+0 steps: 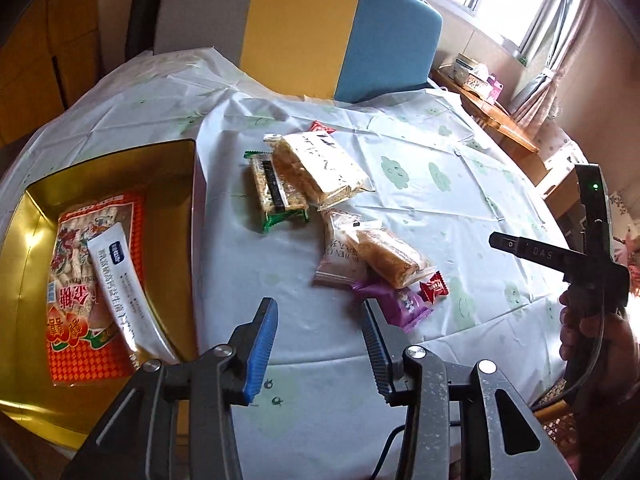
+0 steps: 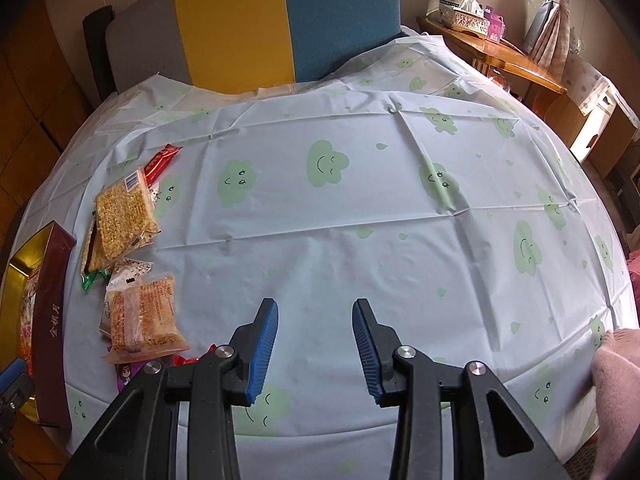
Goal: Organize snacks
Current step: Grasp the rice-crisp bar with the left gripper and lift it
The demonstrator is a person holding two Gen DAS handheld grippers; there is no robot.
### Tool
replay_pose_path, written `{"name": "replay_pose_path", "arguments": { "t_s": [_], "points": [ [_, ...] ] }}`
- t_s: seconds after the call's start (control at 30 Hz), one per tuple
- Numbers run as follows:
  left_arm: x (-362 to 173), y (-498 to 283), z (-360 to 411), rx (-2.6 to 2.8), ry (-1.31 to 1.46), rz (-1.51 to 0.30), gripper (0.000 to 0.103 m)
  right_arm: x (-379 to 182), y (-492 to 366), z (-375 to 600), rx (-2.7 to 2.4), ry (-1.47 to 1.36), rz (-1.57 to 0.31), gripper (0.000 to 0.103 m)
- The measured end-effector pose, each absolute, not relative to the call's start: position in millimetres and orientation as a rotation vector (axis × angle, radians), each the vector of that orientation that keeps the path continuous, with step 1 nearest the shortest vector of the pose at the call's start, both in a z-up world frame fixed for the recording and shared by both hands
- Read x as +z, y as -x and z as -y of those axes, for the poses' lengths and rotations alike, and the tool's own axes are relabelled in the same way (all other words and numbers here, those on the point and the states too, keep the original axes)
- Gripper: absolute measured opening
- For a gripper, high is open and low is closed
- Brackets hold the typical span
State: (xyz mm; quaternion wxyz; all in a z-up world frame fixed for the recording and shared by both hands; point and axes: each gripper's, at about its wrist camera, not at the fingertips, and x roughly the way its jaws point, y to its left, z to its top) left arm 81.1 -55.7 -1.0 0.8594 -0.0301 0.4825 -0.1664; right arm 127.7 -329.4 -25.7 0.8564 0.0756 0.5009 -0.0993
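Observation:
A gold tin box stands at the table's left and holds a red-orange packet with a white sachet on it. Loose snacks lie right of it: a green-edged cracker packet, a clear packet of golden cake, a pale pink packet, another golden cake, a purple packet and a red candy. My left gripper hangs open just before the purple packet, gripping nothing. My right gripper is open over bare cloth; the snacks lie to its left.
The table wears a pale cloth with green clouds. A grey, yellow and blue chair stands behind it. A wooden side table with a tissue box is at the far right. A pink sleeve rests at the right edge.

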Motion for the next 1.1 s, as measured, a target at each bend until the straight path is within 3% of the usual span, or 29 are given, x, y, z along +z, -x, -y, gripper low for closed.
{"name": "replay_pose_path", "arguments": {
  "t_s": [0.33,0.4,0.57,0.8,1.1],
  "points": [
    [-1,-142,67,-0.34,0.178,-1.04,0.042,-20,-127,327,-0.183,-0.171,-1.036,0.041],
    [-3,-154,71,-0.313,0.16,-1.042,0.049,-20,-126,326,-0.178,-0.173,-1.037,0.041],
    [-18,-191,78,-0.251,0.179,-1.105,0.052,-19,-127,323,-0.154,-0.171,-1.037,0.041],
    [-20,-240,104,-0.165,0.146,-1.128,0.076,-17,-127,321,-0.116,-0.193,-1.036,0.041],
    [-44,-285,138,-0.072,0.043,-1.215,0.082,-13,-124,323,-0.071,-0.245,-1.026,0.041]
  ]
}}
